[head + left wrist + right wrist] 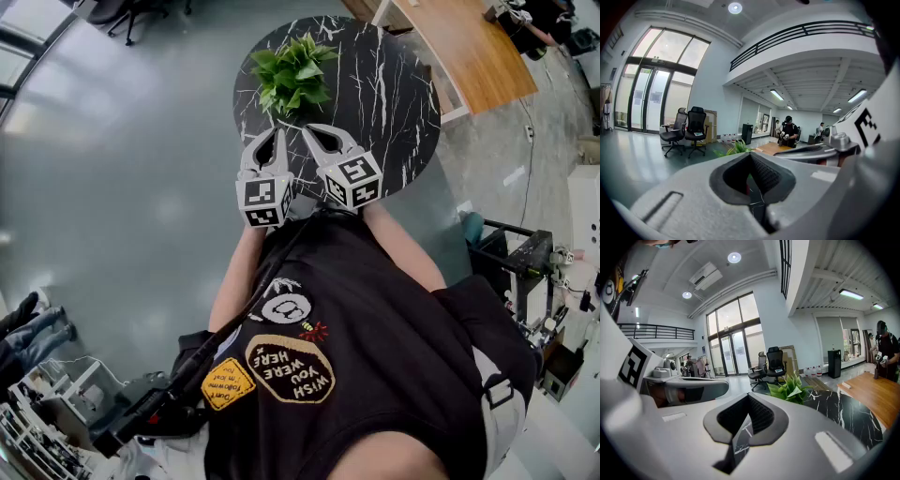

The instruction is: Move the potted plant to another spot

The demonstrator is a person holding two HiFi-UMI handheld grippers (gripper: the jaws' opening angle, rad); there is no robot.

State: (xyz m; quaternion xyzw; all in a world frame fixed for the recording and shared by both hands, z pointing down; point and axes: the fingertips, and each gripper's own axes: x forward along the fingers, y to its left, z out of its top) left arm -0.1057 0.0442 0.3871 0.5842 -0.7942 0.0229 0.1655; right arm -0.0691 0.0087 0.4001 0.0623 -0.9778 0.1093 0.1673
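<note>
Round black table (394, 103), plant (292, 73) near its far-left edge, apparently not yet moved. Left gripper (278, 134) and right gripper (311, 132) sit side by side over the near edge, both w/ jaws clenched and empty, prob. lined up for the approach. Head view hides the pot under leaves. Right gripper view shows the plant ahead, left gripper view only leaf tips.

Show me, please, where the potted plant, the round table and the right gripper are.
potted plant (292, 75), head view, on its green leaves.
round table (394, 103), head view, on its bare black marble top.
right gripper (311, 132), head view, where its shut jaws meet.
</note>
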